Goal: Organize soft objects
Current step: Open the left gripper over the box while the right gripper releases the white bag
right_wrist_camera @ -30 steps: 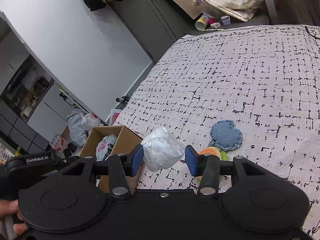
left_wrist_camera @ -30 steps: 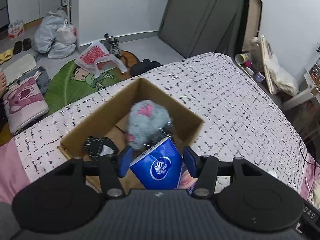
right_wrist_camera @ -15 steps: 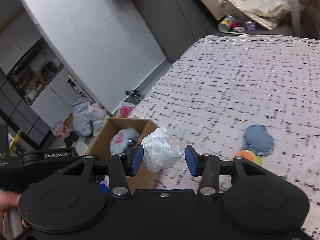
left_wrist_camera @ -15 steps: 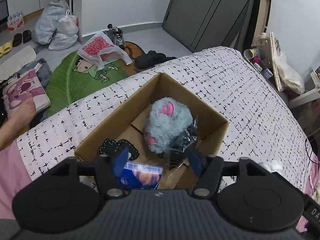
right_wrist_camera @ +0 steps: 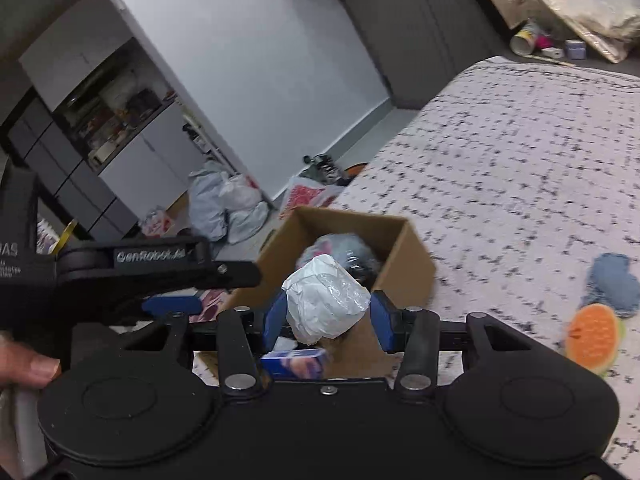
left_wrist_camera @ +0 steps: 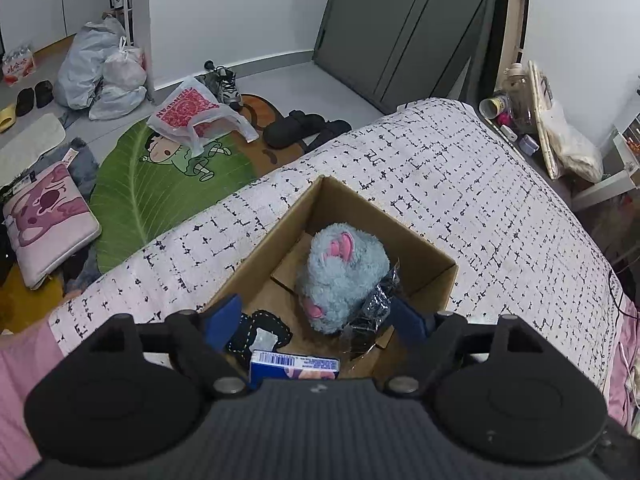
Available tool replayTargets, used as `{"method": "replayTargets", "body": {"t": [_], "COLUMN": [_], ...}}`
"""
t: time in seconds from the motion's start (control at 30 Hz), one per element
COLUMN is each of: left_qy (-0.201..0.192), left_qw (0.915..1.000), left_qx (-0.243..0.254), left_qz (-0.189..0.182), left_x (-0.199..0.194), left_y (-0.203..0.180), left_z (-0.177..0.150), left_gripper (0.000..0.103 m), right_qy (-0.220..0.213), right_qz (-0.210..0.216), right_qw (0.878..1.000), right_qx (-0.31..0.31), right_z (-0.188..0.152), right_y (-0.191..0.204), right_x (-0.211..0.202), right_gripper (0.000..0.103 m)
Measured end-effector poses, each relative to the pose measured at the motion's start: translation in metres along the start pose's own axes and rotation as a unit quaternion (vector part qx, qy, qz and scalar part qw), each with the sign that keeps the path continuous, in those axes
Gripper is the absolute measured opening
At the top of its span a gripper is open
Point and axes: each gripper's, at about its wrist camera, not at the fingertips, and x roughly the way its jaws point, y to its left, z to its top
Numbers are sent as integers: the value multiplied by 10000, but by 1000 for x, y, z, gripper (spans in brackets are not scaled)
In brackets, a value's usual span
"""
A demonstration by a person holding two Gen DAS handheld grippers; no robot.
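Note:
A cardboard box (left_wrist_camera: 360, 208) stands on the bed near its edge. It holds a grey-blue plush toy (left_wrist_camera: 340, 272), a black patch (left_wrist_camera: 260, 330), a shiny dark wrapper (left_wrist_camera: 370, 320) and a blue tissue pack (left_wrist_camera: 294, 365). My left gripper (left_wrist_camera: 316, 320) is open and empty above the box's near side. My right gripper (right_wrist_camera: 328, 316) is shut on a white plastic-wrapped bundle (right_wrist_camera: 326, 302) and holds it over the box (right_wrist_camera: 404, 256). The left gripper's fingers (right_wrist_camera: 172, 304) show in the right wrist view, beside the box.
A blue heart-shaped cloth (right_wrist_camera: 610, 284) and an orange-and-green slice-shaped toy (right_wrist_camera: 594, 332) lie on the bedspread (right_wrist_camera: 520, 160) right of the box. The floor beyond the bed holds bags (left_wrist_camera: 104, 68), a green leaf rug (left_wrist_camera: 160, 184), shoes (left_wrist_camera: 300, 130) and a pink cushion (left_wrist_camera: 48, 216).
My left gripper opened and let go of the blue tissue pack, which now lies in the box. My right gripper carried the white bundle left until it is over the box.

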Motion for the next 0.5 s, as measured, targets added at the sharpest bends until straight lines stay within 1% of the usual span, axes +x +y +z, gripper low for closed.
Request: {"method": "replayTargets", "body": {"t": [0.07,0.1,0.13,0.23,0.27,0.3,0.37,0.47,0.5], "left_qy": [-42,-56,-55,-88,-114,-123,-114,-188,-196], "left_qw": [10000,10000,10000,9999,9998,9997,9996,9993,9993], "left_qx": [1,10,18,49,78,112,160,241,268], "left_qz": [19,46,70,86,122,175,189,198,174], "left_x": [-3,-4,-5,-10,-13,-15,-19,-26,-28], "left_y": [2,2,3,2,1,-2,-6,-14,-17], "left_z": [2,2,2,2,1,1,-1,-4,-5], "left_gripper": [81,81,81,81,82,83,87,90,92], "right_qy": [109,182,244,134,54,-9,-78,-76,-66], "right_qz": [233,312,338,160,60,-11,-105,-254,-329], "right_qw": [9997,9993,9991,9997,9999,9999,9998,9994,9992], "right_qx": [27,71,107,84,110,130,150,228,235], "right_z": [-3,-5,-5,-6,-5,-3,1,4,4], "right_y": [4,4,5,4,3,1,-3,-12,-15], "right_x": [6,8,9,0,-5,-9,-18,-29,-32], "right_gripper": [50,59,63,74,82,84,85,92,93]}}
